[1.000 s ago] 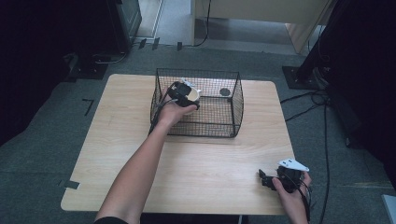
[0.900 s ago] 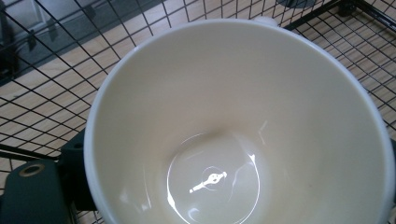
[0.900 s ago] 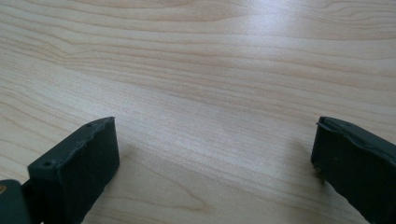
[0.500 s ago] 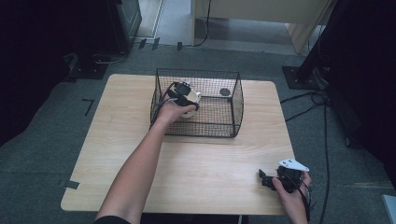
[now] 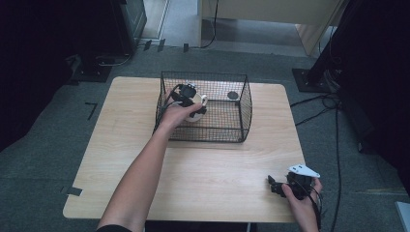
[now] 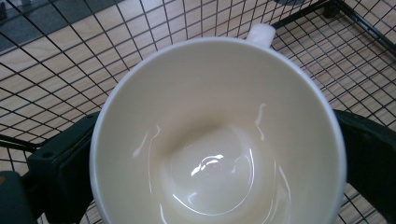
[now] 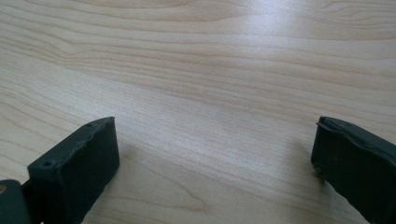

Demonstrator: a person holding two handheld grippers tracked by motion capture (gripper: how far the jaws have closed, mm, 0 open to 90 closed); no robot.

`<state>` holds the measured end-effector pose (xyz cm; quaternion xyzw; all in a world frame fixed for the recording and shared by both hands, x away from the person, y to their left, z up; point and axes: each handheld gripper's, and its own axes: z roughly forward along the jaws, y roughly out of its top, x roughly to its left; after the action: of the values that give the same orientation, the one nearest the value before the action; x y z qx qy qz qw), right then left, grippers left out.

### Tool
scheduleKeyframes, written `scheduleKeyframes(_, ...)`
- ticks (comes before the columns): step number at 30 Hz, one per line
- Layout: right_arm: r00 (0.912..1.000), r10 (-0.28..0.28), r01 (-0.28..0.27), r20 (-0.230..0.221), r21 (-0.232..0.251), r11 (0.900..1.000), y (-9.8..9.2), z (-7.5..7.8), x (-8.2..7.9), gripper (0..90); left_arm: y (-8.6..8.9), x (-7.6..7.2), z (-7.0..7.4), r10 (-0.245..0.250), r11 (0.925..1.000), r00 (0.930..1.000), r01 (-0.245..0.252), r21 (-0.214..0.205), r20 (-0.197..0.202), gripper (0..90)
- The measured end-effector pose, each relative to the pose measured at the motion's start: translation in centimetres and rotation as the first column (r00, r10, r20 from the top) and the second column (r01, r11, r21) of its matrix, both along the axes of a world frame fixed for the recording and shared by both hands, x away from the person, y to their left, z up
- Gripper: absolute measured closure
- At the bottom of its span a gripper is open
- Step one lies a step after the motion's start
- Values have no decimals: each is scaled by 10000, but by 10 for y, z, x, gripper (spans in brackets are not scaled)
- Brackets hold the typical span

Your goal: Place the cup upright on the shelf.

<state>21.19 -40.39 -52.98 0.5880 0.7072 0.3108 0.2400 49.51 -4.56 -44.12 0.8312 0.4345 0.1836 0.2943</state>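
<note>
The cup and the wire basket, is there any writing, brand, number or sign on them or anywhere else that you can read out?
None on the white cup: its inside is plain.
None on the black wire basket.
None on the wooden table or the left tongs.
A small dark round thing in the basket is too small to read.

The high view looks forward and down from above the person's side, taking in the whole desk [image 5: 193, 179] and the wire basket [image 5: 203, 135]. The left gripper view sits very close over a white cup [image 6: 219, 135] inside that basket. The right gripper view skims low over bare desk wood.
</note>
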Motion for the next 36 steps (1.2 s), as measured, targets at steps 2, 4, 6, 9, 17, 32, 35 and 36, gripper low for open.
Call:
scheduleKeyframes(2, 10000, -2, 2, -3, -1, 10000, 0, 0, 0, 5, 2, -1, 2, 94, 9996, 9998, -89, -280, 197, 0)
scheduleKeyframes(4, 10000, -3, 3, -2, -1, 10000, 0, 0, 0, 5, 4, -1, 4, 121, 9991, 9993, -107, -408, 345, 0)
scheduleKeyframes(6, 10000, -1, 1, -2, -1, 10000, 0, 0, 0, 5, 4, -2, 5, 153, 9989, 9990, -133, -456, 425, 0)
scheduleKeyframes(9, 10000, 0, 0, -3, -2, 10000, 0, 0, 0, 5, 5, -3, 10, 411, 9983, 9956, -373, -458, 846, 5)
scheduleKeyframes(17, 10000, -4, 4, -3, -1, 10000, 0, 0, 0, 5, 6, -8, 29, 801, 9937, 9791, -637, -921, 1870, 71)
scheduleKeyframes(32, 10000, -1, 1, -3, -2, 10000, 0, 0, 0, 5, 12, -24, 51, 394, 9902, 9825, -141, -1387, 1819, 69)
scheduleKeyframes(35, 10000, -2, 2, -3, -5, 10000, 0, 0, 0, 5, 11, -31, 56, 280, 9903, 9820, -17, -1391, 1869, 70)
scheduleKeyframes(36, 10000, -3, 3, -3, -2, 10000, 0, 0, 0, 5, 11, -31, 56, 280, 9903, 9820, -17, -1391, 1869, 69)
